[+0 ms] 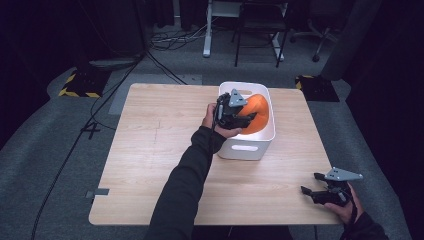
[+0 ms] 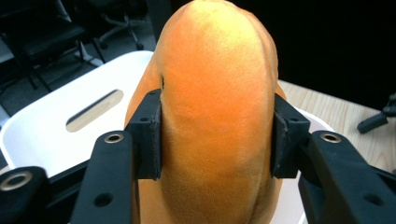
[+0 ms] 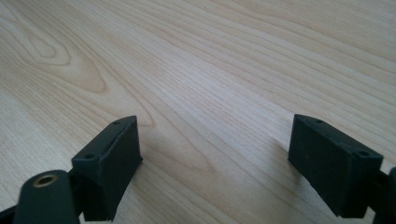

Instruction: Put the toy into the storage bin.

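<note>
A light wooden table (image 1: 150,150) is standing on a grey carpeted floor (image 1: 45,150), its pale grain running across the top. Dark curtains (image 1: 30,45) are hanging at nine o'clock and again at three o'clock, leaving both sides of the room in deep shadow. At eleven o'clock a black stand base with yellow and black hazard tape (image 1: 82,82) is sitting on the carpet, and a matching taped base (image 1: 315,85) is sitting at one o'clock. Black cables (image 1: 75,145) are trailing over the floor from ten o'clock toward seven o'clock. At twelve o'clock a white desk leg (image 1: 207,30), a black chair frame (image 1: 260,30) and a wheeled office chair (image 1: 312,40) are standing beyond the table.
</note>
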### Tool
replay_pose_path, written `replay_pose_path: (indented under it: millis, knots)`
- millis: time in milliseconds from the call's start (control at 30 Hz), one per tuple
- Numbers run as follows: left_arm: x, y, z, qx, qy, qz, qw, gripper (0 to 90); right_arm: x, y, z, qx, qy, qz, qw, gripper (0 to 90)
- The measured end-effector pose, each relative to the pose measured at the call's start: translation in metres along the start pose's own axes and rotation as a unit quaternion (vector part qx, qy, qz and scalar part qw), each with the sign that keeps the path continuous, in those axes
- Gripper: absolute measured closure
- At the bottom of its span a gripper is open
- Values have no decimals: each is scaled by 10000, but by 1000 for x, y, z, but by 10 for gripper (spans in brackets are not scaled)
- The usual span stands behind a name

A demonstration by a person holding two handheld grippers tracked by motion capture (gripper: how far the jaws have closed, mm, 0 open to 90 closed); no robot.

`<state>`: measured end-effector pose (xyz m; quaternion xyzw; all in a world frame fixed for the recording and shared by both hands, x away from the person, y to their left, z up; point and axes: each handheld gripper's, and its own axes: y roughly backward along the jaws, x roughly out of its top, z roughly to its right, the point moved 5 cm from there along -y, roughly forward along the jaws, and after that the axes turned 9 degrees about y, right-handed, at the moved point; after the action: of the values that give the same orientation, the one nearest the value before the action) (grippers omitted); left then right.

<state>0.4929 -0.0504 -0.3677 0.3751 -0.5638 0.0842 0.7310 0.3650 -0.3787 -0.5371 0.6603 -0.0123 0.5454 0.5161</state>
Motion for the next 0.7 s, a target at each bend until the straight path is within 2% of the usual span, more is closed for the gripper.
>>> replay_pose_path:
  millis: [33, 67, 100, 300, 500, 567, 600, 633, 700]
  knots:
    - [-1, -1, 0, 8, -3, -35, 10000, 478, 0, 0, 0, 5, -3, 1, 10000, 168]
    - [-1, -3, 2, -27, 85, -20, 10000, 477, 0, 0, 0, 13, 15, -14, 10000, 168]
    - [-1, -3, 1, -13, 21, -88, 10000, 476, 0, 0, 0, 15, 14, -14, 10000, 168]
    - [-3, -9, 4, -7, 27, -223, 9997, 468, 0, 0, 0, 15, 14, -14, 10000, 168]
    - [-6, -10, 1, 18, -48, -498, 9987, 459, 0, 0, 0, 14, 14, -14, 10000, 168]
    - [-7, -10, 2, 56, -7, -511, 9987, 458, 0, 0, 0, 14, 14, -15, 10000, 168]
    - [-7, -10, 0, 59, -70, -594, 9982, 457, 0, 0, 0, 14, 15, -14, 10000, 169]
    - [-7, -11, 2, 24, -10, -597, 9982, 456, 0, 0, 0, 15, 19, -13, 10000, 168]
    - [-8, -10, 0, 54, -184, -752, 9970, 453, 0, 0, 0, 18, 7, -16, 10000, 168]
